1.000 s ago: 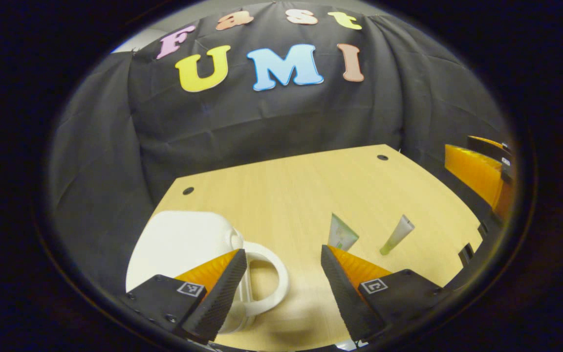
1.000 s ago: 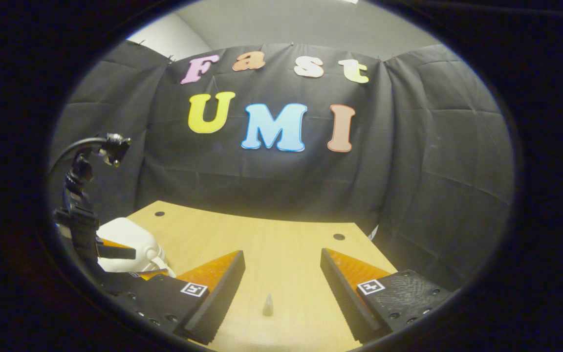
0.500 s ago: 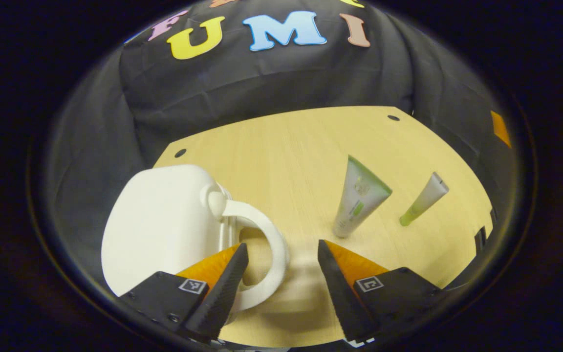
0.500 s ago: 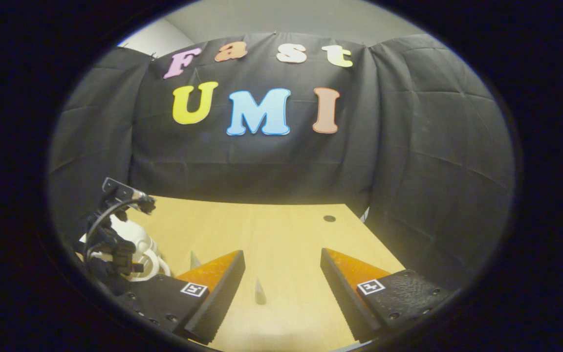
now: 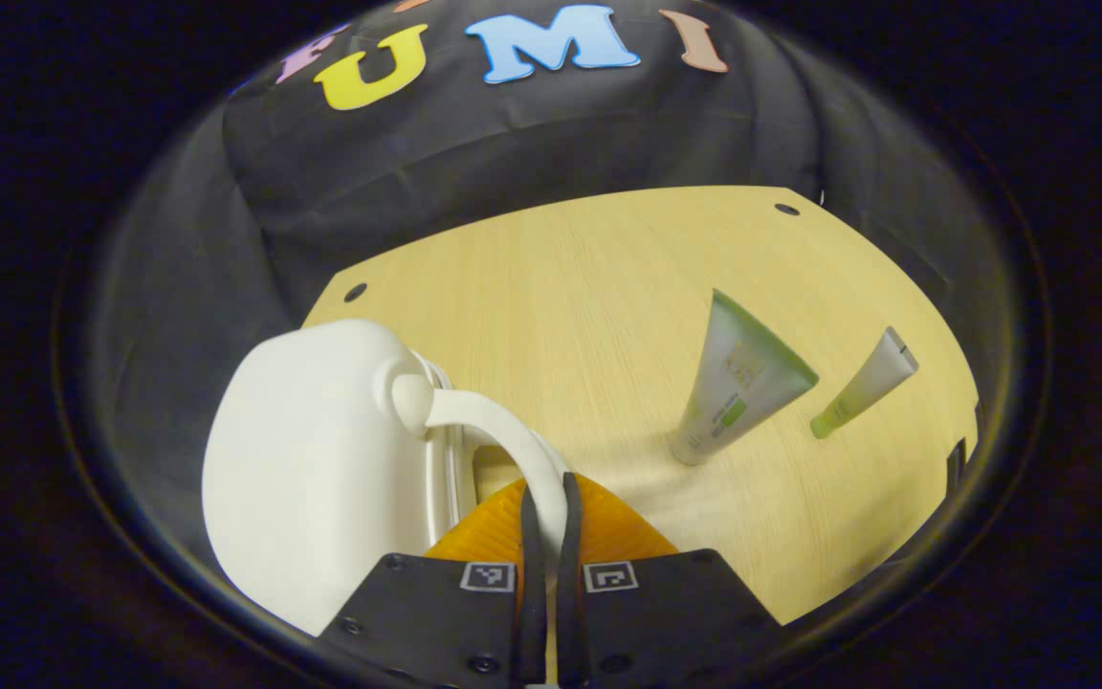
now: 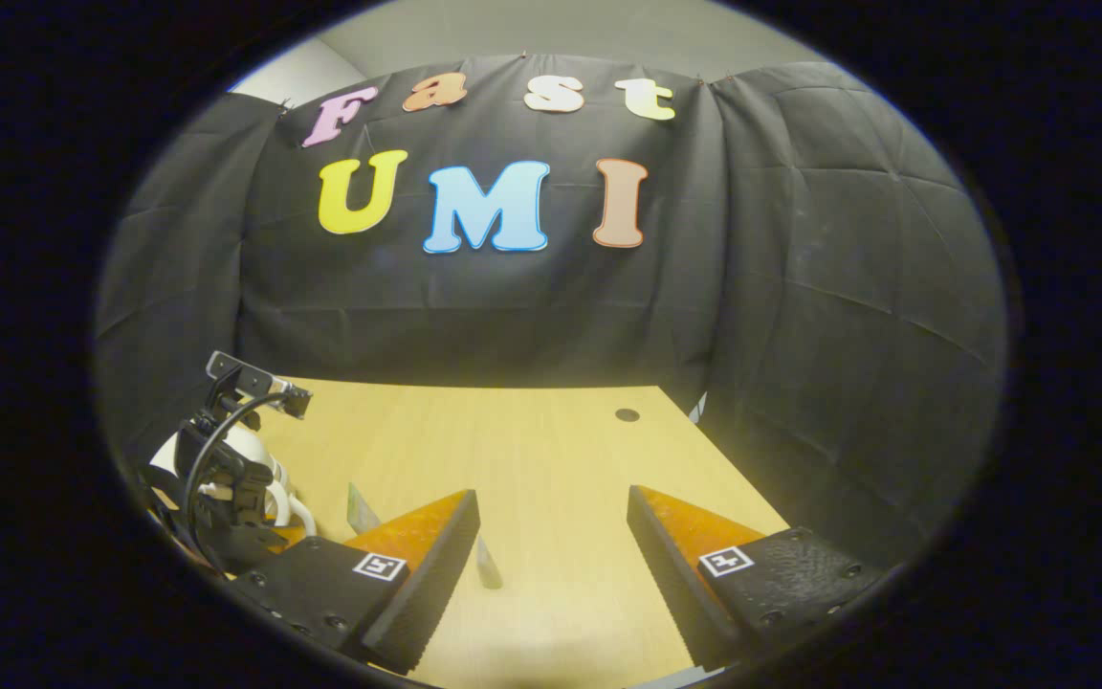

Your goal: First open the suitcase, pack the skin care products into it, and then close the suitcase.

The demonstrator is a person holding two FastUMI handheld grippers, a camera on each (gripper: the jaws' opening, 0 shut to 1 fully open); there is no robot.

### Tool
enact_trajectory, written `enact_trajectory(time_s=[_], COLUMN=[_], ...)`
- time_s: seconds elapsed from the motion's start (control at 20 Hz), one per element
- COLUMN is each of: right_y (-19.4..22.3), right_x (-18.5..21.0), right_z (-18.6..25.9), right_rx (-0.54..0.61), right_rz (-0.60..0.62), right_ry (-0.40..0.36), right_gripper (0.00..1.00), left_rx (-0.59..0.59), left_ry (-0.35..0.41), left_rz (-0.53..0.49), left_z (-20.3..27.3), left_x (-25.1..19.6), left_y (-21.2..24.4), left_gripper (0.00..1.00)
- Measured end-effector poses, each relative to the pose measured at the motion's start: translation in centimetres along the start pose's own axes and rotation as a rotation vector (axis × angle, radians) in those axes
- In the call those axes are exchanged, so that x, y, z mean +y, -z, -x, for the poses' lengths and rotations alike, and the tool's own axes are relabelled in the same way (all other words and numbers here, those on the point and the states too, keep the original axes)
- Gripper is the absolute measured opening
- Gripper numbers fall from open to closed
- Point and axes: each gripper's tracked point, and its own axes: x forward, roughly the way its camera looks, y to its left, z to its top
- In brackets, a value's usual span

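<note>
The tabletop carries everything, so work down from it. Your white suitcase sits at its left edge, toward the near-left corner, closed, with its handle arching out toward the middle. The 2 skin care products lie well apart from it near the right edge: the larger tube, then the slim tube just beyond it.

Your left gripper is clenched, both fingers pinching the handle between them. Judging by that, you are at the opening step. Pull along the arc the lid wants to follow, not straight up, or the whole light case may lift or slide off the edge. If it shifts, use your other tool to pin the lower shell.

Your right gripper hangs released over the near part of the tabletop, jaws spread wide, holding nothing.
</note>
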Motion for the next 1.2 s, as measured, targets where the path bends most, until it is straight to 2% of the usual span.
enact_trajectory(time_s=[0.2, 0.3, 0.45, 0.6, 0.75, 0.8, 0.9, 0.95, 1.2], right_y=[-0.2, -0.1, -0.1, -0.1, 0.2, 0.3, 0.6, 0.8, 1.5], right_x=[1.5, 2.6, 3.9, 4.5, 4.5, 4.4, 4.3, 4.1, 3.7], right_z=[-1.4, -2.0, -2.7, -3.3, -3.8, -4.0, -4.1, -4.2, -4.6], right_rx=[0.007, 0.014, 0.017, 0.020, 0.033, 0.037, 0.051, 0.056, 0.092], right_rz=[-0.001, -0.001, 0.001, -0.016, -0.042, -0.052, -0.070, -0.078, -0.110], right_ry=[-0.032, -0.055, -0.081, -0.087, -0.075, -0.069, -0.059, -0.052, -0.025], right_gripper=[0.95, 0.95, 0.95, 0.95, 0.95, 0.95, 0.95, 0.95, 0.95], left_rx=[-0.022, -0.064, -0.154, -0.197, -0.235, -0.238, -0.204, -0.160, 0.016], left_ry=[0.083, 0.090, 0.056, -0.001, -0.085, -0.147, -0.347, -0.421, -0.528], left_rz=[0.000, -0.001, 0.036, 0.120, 0.198, 0.192, 0.139, 0.113, 0.158], left_z=[4.1, 7.0, 11.8, 15.2, 17.3, 17.6, 18.5, 18.7, 11.9], left_x=[0.2, 1.7, 7.4, 16.4, 26.1, 29.9, 39.2, 43.1, 54.1], left_y=[-1.4, -3.5, -8.4, -11.3, -12.9, -12.7, -10.9, -9.3, -1.2], left_gripper=[0.12, 0.12, 0.12, 0.12, 0.12, 0.11, 0.11, 0.11, 0.11])
